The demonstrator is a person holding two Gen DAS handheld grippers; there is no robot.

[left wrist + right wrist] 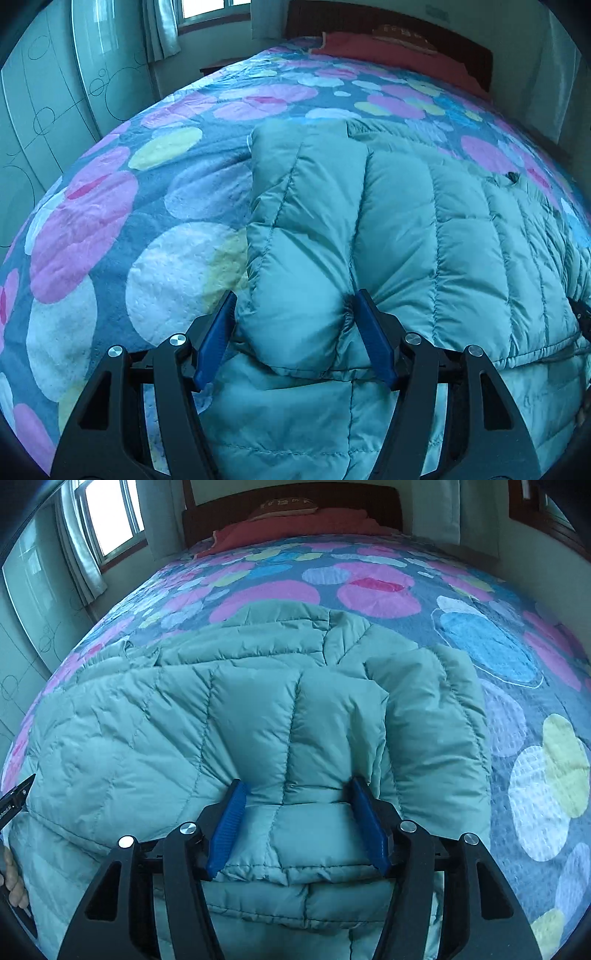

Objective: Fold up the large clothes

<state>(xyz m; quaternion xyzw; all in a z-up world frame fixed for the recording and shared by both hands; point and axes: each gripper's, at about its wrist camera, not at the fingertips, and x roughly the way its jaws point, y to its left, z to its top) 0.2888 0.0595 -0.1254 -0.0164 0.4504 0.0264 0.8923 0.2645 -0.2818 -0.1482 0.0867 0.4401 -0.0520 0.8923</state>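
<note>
A wide bed [110, 206] fills both views, covered by a bedspread [376, 587] with big pink, blue, white and yellow circles. A red blanket [295, 526] and a pillow [288, 505] lie at the headboard.

On the near part of the bed lies the task's thing, a pale green padded jacket [443, 229], spread flat. It looks partly folded: both sleeves [306, 206] seem to be turned in onto the body, and a near edge of the jacket is doubled over, as the right wrist view shows. I judge that the side folds are done and the last fold, bringing one end over the other to make a small packet, is still left.

The left gripper [293, 325] stands wide, and the puffy sleeve end sits between its blue pads [218, 332]; the right pad sinks a little into the fabric, but I see no firm pinch. The right gripper [297, 821] also stands wide over the doubled edge, with fabric between the pads and not pressed.

A dark zipper pull [512, 177] shows on the jacket. The pillow carries some pattern or letters, too blurred to read. No brand is readable.
</note>
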